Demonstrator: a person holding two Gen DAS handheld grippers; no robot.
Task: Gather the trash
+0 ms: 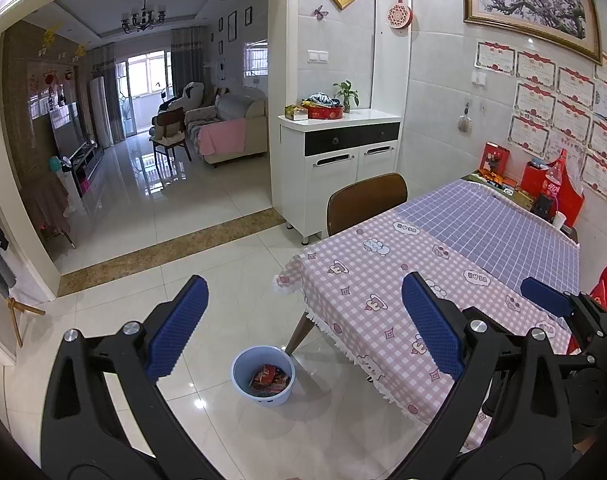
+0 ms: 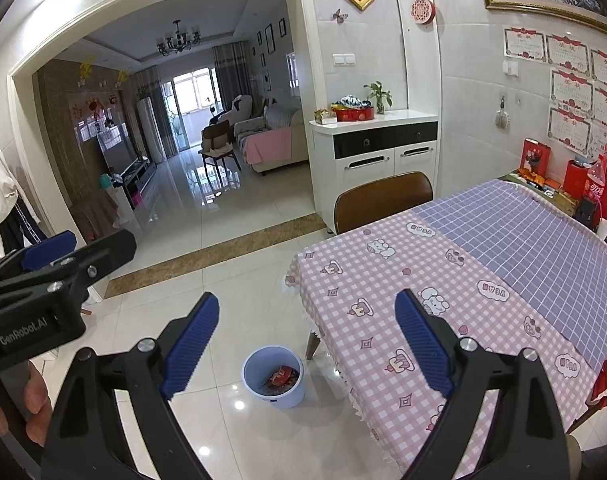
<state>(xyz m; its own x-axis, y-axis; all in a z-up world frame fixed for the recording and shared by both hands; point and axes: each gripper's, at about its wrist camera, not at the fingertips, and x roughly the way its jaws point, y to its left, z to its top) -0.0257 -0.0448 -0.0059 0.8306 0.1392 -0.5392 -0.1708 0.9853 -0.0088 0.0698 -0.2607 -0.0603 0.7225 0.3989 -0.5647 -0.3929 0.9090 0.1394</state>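
Observation:
A pale blue bucket (image 1: 263, 376) (image 2: 274, 376) stands on the white tiled floor beside the table's near corner. Red and dark wrappers (image 1: 269, 378) (image 2: 280, 378) lie inside it. My left gripper (image 1: 303, 312) hangs open above the floor and bucket, nothing between its blue pads. My right gripper (image 2: 307, 328) is also open and holds nothing, over the table's left edge. The right gripper's blue tip (image 1: 543, 294) shows at the right of the left wrist view. The left gripper's body (image 2: 59, 272) shows at the left of the right wrist view, held by a hand (image 2: 27, 408).
A table with a pink and purple checked cloth (image 1: 443, 280) (image 2: 463, 280) fills the right side. A brown chair (image 1: 365, 202) (image 2: 383, 198) is tucked at its far end. Red boxes and a cola bottle (image 1: 553, 180) stand by the wall. A white cabinet (image 1: 339, 160) stands behind.

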